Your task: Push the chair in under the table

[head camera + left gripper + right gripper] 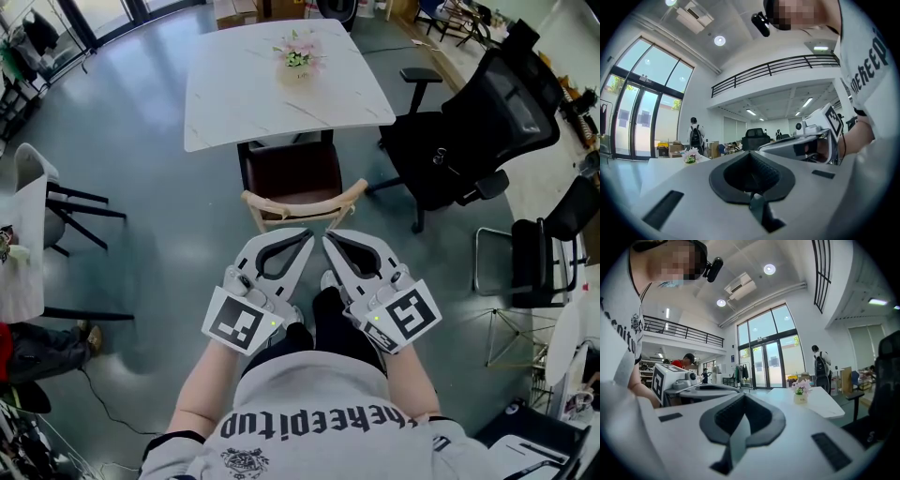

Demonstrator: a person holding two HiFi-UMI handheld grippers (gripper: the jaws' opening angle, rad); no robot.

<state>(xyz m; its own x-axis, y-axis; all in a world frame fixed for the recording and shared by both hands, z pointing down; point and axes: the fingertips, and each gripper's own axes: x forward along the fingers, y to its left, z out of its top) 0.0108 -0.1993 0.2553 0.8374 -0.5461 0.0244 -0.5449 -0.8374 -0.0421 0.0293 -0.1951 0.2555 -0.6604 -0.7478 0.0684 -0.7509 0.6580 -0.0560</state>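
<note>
A chair with a brown seat and a pale wooden backrest stands at the near edge of the white marble table, its seat partly under the top. My left gripper and right gripper are held side by side in front of me, tips nearly meeting just on the near side of the backrest. Both are shut with nothing between the jaws. The left gripper view shows its own shut jaws and the table. The right gripper view shows shut jaws and the table.
A small pot of pink flowers stands on the table. A black office chair is to the right of the table, and another black chair stands further right. A white table and a chair are at the left. A person with a backpack stands far off.
</note>
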